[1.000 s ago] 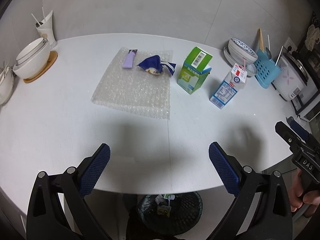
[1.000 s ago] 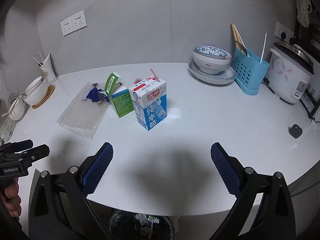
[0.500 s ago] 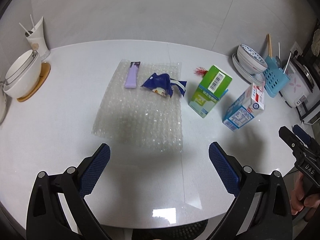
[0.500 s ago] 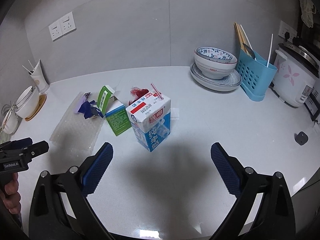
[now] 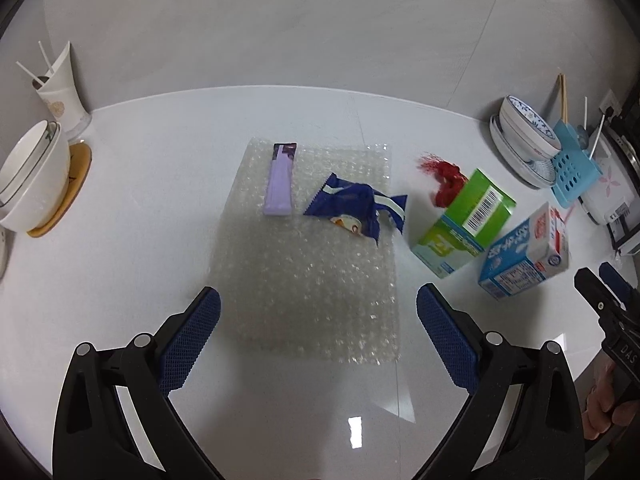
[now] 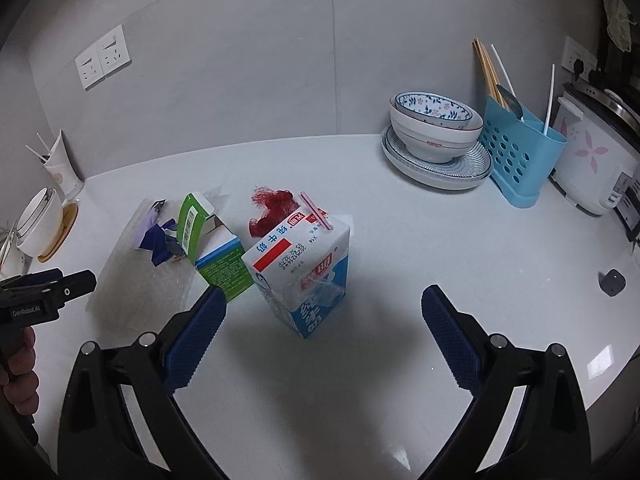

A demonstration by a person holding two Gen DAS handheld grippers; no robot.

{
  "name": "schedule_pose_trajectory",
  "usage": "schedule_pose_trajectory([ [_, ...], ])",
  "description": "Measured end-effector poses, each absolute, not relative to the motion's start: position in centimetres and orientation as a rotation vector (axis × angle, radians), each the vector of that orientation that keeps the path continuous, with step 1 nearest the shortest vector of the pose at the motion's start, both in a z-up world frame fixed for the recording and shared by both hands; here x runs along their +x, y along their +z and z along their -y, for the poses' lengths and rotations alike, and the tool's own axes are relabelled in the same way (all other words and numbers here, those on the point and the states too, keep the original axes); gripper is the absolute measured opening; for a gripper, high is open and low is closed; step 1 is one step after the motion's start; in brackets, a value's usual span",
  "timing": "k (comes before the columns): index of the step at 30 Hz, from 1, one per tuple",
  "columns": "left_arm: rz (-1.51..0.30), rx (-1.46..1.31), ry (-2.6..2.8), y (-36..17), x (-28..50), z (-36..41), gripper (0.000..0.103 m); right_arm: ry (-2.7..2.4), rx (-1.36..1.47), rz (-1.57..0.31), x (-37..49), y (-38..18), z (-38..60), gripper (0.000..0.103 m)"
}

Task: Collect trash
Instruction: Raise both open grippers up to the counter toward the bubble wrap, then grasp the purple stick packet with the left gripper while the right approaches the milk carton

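A sheet of bubble wrap (image 5: 312, 264) lies on the white table, with a purple lighter-shaped packet (image 5: 281, 180) and a crumpled blue wrapper (image 5: 356, 208) on it. To its right are a red mesh scrap (image 5: 442, 176), a green carton (image 5: 466, 224) and a blue-white milk carton (image 5: 524, 254). My left gripper (image 5: 318, 338) is open and empty over the near edge of the bubble wrap. My right gripper (image 6: 320, 336) is open and empty, just in front of the milk carton (image 6: 304, 268); the green carton (image 6: 212, 248) is to its left.
White bowls on a wooden coaster (image 5: 30, 184) and a cup of sticks (image 5: 60, 96) stand at the left. Stacked patterned bowls (image 6: 434, 132), a blue utensil holder (image 6: 520, 156) and a rice cooker (image 6: 596, 160) stand at the right. A small dark object (image 6: 612, 280) lies near the right edge.
Both grippers have moved forward over the table towards the trash. The bin below the table edge has gone out of view. Both stay open.
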State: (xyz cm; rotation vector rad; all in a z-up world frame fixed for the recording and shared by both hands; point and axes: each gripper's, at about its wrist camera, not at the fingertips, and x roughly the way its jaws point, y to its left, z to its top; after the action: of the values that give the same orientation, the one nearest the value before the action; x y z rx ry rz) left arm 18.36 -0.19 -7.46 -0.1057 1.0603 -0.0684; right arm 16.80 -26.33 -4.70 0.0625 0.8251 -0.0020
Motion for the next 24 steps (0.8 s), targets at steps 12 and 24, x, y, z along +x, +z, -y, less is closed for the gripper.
schedule_pose_trajectory([
  [12, -1.108, -0.108, -0.013, -10.2, 26.1, -2.8, 0.093, -0.038, 0.074, -0.849, 19.3, -5.4, 26.8, 0.094],
  [24, -1.203, -0.064, 0.019, -14.3, 33.0, -3.3, 0.07, -0.11, 0.056, -0.846, 19.8, -6.5, 26.2, 0.085],
])
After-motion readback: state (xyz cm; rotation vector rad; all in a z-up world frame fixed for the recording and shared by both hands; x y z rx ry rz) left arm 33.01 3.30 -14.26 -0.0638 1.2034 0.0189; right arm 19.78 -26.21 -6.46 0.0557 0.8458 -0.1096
